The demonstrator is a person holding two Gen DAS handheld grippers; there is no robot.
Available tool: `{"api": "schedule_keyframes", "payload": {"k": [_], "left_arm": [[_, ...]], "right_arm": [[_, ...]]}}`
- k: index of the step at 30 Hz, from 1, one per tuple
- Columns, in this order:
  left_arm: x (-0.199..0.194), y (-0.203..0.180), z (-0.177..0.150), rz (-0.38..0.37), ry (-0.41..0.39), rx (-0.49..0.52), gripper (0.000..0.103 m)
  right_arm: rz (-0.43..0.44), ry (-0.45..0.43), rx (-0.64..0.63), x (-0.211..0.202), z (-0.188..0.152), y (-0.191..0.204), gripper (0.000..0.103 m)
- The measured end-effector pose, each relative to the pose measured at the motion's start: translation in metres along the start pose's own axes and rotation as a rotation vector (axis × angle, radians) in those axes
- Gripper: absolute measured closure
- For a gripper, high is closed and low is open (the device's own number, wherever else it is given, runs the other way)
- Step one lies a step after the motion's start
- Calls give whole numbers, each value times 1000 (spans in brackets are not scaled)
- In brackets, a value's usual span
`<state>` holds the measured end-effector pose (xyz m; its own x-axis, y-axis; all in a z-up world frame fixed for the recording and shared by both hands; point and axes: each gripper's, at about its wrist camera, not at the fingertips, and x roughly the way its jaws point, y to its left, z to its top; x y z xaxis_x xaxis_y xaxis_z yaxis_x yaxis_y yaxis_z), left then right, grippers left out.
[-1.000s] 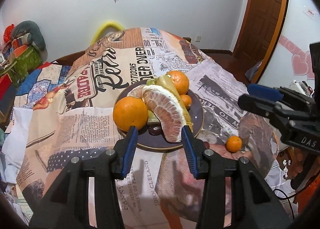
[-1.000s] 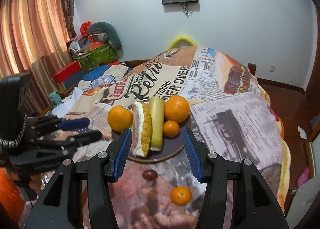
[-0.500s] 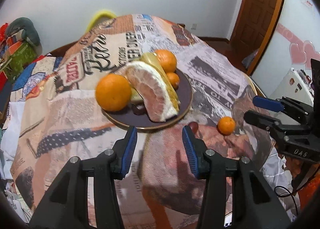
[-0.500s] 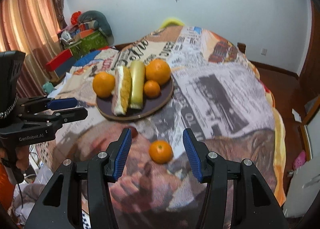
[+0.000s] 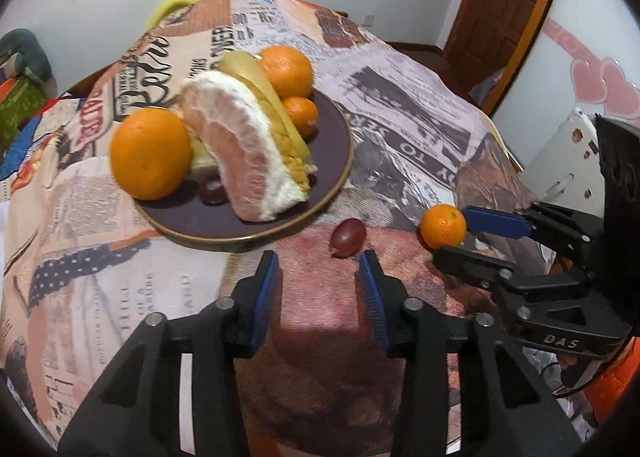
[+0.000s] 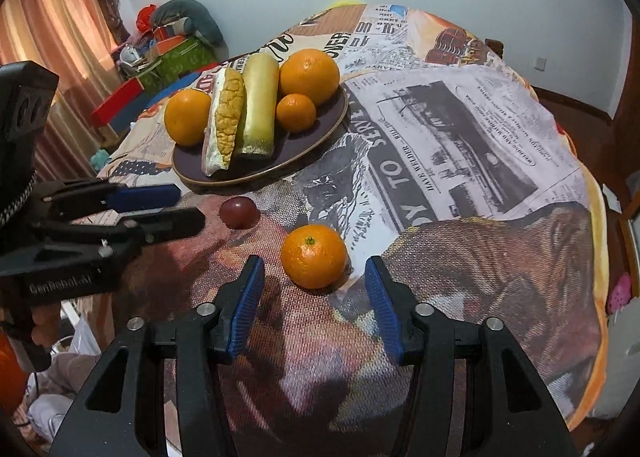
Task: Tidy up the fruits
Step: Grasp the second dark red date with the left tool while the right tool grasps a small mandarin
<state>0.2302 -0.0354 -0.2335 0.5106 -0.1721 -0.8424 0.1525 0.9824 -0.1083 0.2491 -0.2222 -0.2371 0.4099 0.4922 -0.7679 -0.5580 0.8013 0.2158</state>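
A dark plate (image 5: 240, 242) (image 6: 320, 139) holds two big oranges (image 5: 150, 153) (image 5: 286, 71), a small mandarin (image 5: 302, 115), a peeled pomelo wedge (image 5: 240, 145), a pale yellow-green piece (image 6: 258, 105) and a grape (image 5: 212, 191). In front of the plate, a loose red grape (image 5: 347, 232) (image 6: 239, 211) and a loose mandarin (image 5: 443, 226) (image 6: 314, 255) lie on the cloth. My left gripper (image 5: 319, 261) (image 6: 190, 205) is closing with nothing between its jaws; the loose grape lies just past its right fingertip. My right gripper (image 6: 314, 267) (image 5: 451, 236) is closing around the loose mandarin, its pads clear of the fruit.
A newspaper-print cloth (image 6: 460, 145) covers the round table and drops off at the right edge. Boxes and bundles (image 6: 168, 53) are stacked by a curtain at the left. A wooden door (image 5: 508, 9) stands behind at the right.
Both grippers have come down and tipped toward the cloth in front of the plate. Both pairs of jaws have narrowed. The loose mandarin now sits between the right gripper's tips.
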Motion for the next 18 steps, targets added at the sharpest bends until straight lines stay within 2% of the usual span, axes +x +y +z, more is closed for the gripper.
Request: {"api": "schedule_keyframes", "payload": {"k": [1, 3, 12, 15, 18], "left_arm": [[2, -2, 0, -6, 5, 6, 64], [6, -5, 1, -9, 8, 15, 64], [26, -13, 11, -12, 21, 32, 72], [30, -15, 12, -4, 20, 42, 80], [29, -15, 12, -8, 11, 43, 81]], "right_arm": [[1, 1, -3, 1, 0, 0, 68], [6, 0, -8, 2, 0, 1, 71], [18, -27, 9, -6, -1, -5, 72], [16, -36, 11, -10, 1, -6, 72], [11, -43, 11, -13, 2, -6, 72]]}}
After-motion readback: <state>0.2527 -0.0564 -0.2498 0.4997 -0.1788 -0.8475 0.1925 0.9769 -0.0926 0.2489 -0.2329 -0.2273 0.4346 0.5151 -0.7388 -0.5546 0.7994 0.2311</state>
